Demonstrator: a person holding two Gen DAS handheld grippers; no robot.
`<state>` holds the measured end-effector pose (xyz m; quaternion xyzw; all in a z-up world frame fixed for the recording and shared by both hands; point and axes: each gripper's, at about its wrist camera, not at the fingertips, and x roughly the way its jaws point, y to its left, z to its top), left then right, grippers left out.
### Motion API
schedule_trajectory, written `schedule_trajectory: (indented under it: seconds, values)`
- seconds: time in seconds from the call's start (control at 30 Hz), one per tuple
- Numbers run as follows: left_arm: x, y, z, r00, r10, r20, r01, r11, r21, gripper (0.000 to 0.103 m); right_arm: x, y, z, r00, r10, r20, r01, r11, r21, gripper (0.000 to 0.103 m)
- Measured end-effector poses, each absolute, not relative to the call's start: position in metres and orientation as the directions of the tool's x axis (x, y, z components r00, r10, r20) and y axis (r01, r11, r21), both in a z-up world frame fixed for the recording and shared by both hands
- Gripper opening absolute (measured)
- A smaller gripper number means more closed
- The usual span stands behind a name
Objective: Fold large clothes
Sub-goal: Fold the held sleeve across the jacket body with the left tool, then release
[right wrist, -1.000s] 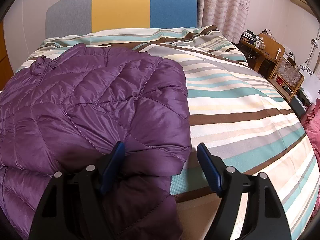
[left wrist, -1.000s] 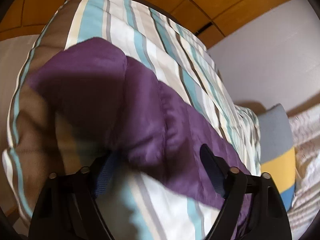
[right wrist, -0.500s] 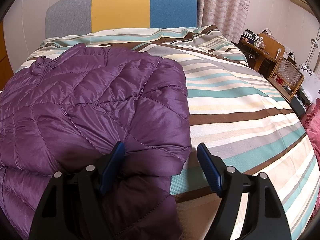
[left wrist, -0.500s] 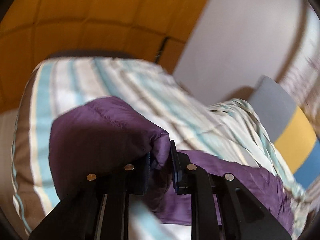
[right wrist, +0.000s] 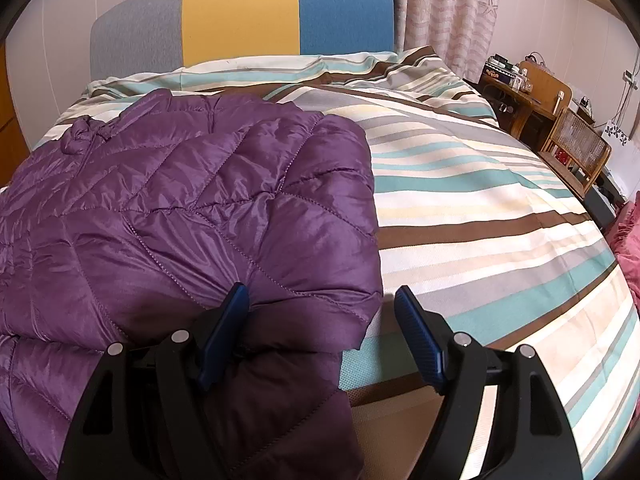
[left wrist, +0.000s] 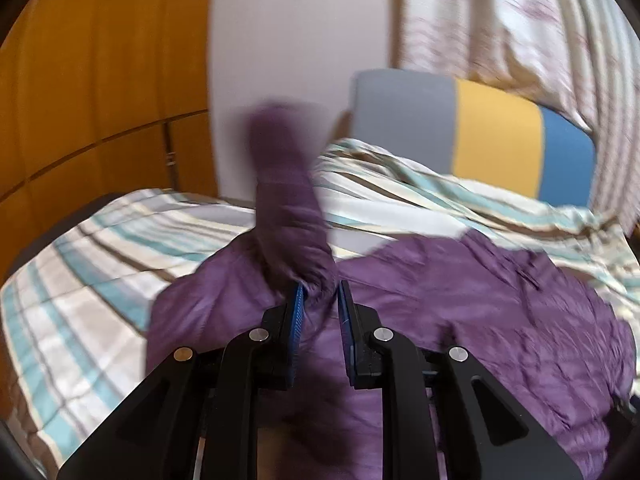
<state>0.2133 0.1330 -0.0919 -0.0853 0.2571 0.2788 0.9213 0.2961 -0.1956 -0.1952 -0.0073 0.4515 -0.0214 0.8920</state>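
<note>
A purple quilted down jacket (right wrist: 192, 208) lies spread on the striped bed cover (right wrist: 480, 208), its right side folded inward. My left gripper (left wrist: 319, 292) is shut on a bunch of the jacket's sleeve (left wrist: 284, 184), which rises blurred above the fingers, over the jacket body (left wrist: 480, 312). My right gripper (right wrist: 322, 300) stands open and low over the jacket's near right corner. That corner lies between its blue pads, and the left pad (right wrist: 228, 320) rests against the fabric without pinching it.
A grey, yellow and blue headboard (right wrist: 240, 20) stands at the far end, with curtains (left wrist: 500, 20) behind. A wooden wardrobe (left wrist: 80, 80) lines the left side. On the right are a desk and chair (right wrist: 560, 120) and pink cloth (right wrist: 630, 248).
My left gripper closed on the purple sleeve, then lifted it, rolled, and swung toward the headboard. The right gripper and the jacket part under it stayed still.
</note>
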Motion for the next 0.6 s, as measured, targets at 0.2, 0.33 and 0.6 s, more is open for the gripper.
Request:
schedule_trajectory:
  seconds: [0.2,0.33,0.6]
  values:
    - [0.248,0.083,-0.106,0.745,0.364,-0.56,-0.397,0.916,0.067,0.004,0.296,-0.196,-0.195,0.591,-0.042,-0.806,0.032,0.999,-0.029,0.075]
    - [0.26,0.068,-0.119,0.709,0.395,-0.585,-0.392,0.909,0.139,0.004,0.295,-0.198,-0.195,0.591,-0.036,-0.806,0.032,0.999,-0.021,0.076]
    - [0.265,0.096,-0.136,0.579,0.541,-0.61,-0.482,0.83,0.279,0.004,0.295,-0.201,-0.195,0.588,-0.024,-0.809,0.035,0.999,-0.004,0.076]
